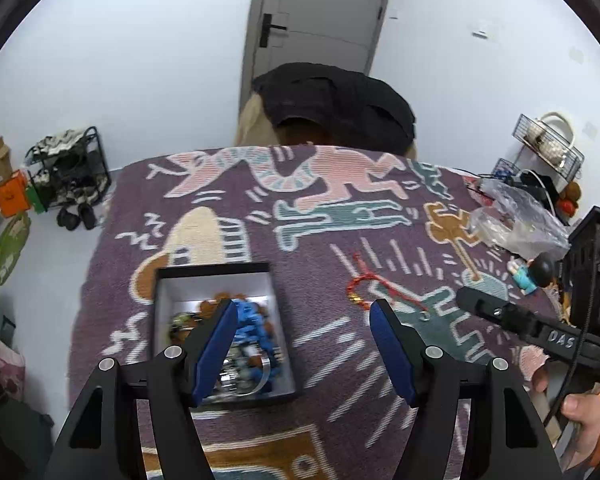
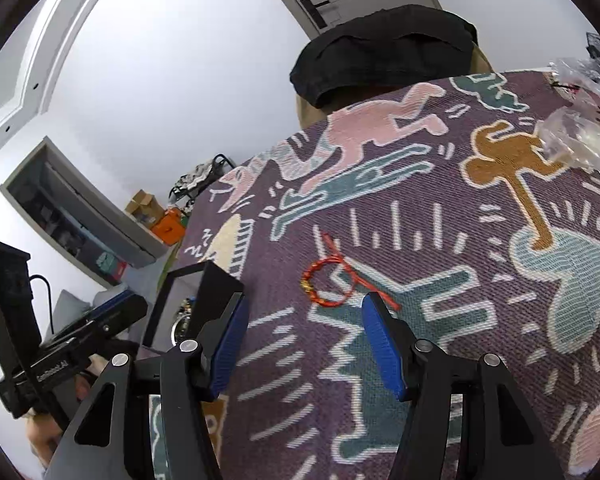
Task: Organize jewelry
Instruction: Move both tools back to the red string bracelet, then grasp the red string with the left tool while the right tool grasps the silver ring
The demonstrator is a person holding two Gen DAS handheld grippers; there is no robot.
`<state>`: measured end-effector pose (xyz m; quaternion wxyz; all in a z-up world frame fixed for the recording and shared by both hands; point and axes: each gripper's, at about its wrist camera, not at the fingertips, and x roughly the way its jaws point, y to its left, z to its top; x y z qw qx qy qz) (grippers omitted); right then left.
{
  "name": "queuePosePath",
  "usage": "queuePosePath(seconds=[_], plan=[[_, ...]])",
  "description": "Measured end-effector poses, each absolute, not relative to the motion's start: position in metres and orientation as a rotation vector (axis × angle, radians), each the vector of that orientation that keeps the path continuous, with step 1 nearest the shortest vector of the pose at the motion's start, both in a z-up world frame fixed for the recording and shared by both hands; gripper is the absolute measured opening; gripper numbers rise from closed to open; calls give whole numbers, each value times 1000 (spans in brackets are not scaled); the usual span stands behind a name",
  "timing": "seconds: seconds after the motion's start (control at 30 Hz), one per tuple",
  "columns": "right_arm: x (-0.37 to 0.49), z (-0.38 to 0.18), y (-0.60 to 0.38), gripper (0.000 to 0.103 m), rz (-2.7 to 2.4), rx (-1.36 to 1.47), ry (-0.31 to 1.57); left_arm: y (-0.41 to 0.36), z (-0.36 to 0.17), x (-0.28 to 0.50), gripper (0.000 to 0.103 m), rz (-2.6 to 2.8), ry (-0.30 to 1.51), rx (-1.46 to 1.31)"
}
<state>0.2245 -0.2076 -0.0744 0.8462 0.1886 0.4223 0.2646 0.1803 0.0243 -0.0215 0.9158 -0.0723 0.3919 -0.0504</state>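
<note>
Red cord bracelet (image 2: 330, 282) lying looped on patterned cloth (image 2: 480, 280) – gold bead, loose tails; my left gripper (image 1: 303, 312) and right gripper (image 2: 302, 307) both gaping, gripping nothing.

A red cord bracelet (image 1: 370, 288) with a small gold charm lies flat in a loop at center right of the left wrist view, tails trailing. Left of it, at lower center, an open black box (image 1: 220, 280) with a white interior holds blue, silver and brown jewelry (image 1: 244, 340) heaped together.
</note>
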Motion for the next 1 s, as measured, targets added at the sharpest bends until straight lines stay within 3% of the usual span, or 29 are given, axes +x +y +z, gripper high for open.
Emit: queuePosePath(seconds=[0.17, 0.3, 0.53, 0.9, 1.0], plan=[[225, -80, -216, 59, 522, 352, 896, -3, -26, 194, 67, -144, 826, -113], [226, -85, -219, 56, 491, 298, 902, -15, -33, 204, 57, -148, 857, -105], [236, -107, -213, 40, 449, 220, 953, -23, -49, 223, 39, -141, 908, -119], [245, -124, -192, 37, 414, 115, 995, -23, -66, 246, 36, -137, 955, -155], [248, -131, -182, 27, 400, 80, 1012, -20, -66, 249, 35, -131, 956, -166]])
